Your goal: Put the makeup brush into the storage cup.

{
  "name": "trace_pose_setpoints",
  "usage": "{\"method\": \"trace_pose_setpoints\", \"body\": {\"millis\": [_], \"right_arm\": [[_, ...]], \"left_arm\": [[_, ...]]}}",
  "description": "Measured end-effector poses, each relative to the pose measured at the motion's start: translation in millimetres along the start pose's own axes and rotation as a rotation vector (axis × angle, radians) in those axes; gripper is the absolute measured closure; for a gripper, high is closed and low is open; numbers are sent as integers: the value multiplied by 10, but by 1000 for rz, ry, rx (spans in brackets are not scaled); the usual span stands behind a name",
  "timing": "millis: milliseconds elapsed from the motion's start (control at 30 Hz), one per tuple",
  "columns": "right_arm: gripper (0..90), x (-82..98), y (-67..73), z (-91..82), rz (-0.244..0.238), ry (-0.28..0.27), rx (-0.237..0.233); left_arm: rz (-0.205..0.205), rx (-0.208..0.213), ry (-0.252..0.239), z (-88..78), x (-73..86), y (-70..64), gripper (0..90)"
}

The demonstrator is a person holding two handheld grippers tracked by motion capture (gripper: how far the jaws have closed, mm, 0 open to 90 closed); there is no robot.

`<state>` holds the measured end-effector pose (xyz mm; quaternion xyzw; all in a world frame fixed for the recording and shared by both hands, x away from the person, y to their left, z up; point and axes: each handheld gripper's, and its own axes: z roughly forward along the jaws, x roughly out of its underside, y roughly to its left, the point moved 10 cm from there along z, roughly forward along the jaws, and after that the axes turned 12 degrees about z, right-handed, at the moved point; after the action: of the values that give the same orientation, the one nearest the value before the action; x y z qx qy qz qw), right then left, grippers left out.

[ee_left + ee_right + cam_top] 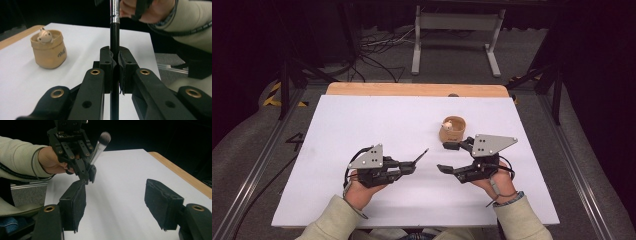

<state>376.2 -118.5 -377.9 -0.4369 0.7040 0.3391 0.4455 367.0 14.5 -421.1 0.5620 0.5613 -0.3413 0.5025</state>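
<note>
High view, left tool (pixel 412 166) clamped on makeup brush (pixel 421 156), right tool (pixel 446 156) apart, empty

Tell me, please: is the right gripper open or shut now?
Open. In its own view the right gripper has its two jaws wide apart with only white table between them; nothing is held.

Off to the left of my left fingers, the tan cup (pixel 49 51) carries a small dark printed word on its side, in slanted script too small for me to make out. Nothing else near my fingers bears lettering or numbers that I can read.
</note>
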Motion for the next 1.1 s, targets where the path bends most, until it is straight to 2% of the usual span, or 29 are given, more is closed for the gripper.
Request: {"method": "trace_pose_setpoints", "body": {"millis": [333,500,800,900,1100], "right_arm": [[319,68,-21,71,18,-94,-6],[302,53,-35,68,23,-134,-9],[328,66,-59,113,45,-155,-5],[339,58,-61,145,46,-170,5],[341,23,-30,205,57,-176,-5]], "left_arm": [[-8,-28,-58,73,-63,58,833],[22,-52,-72,115,-47,89,832],[25,-80,-78,156,-39,111,831],[10,-89,-80,203,-24,105,830],[-1,-84,-69,231,-7,97,830]]}}
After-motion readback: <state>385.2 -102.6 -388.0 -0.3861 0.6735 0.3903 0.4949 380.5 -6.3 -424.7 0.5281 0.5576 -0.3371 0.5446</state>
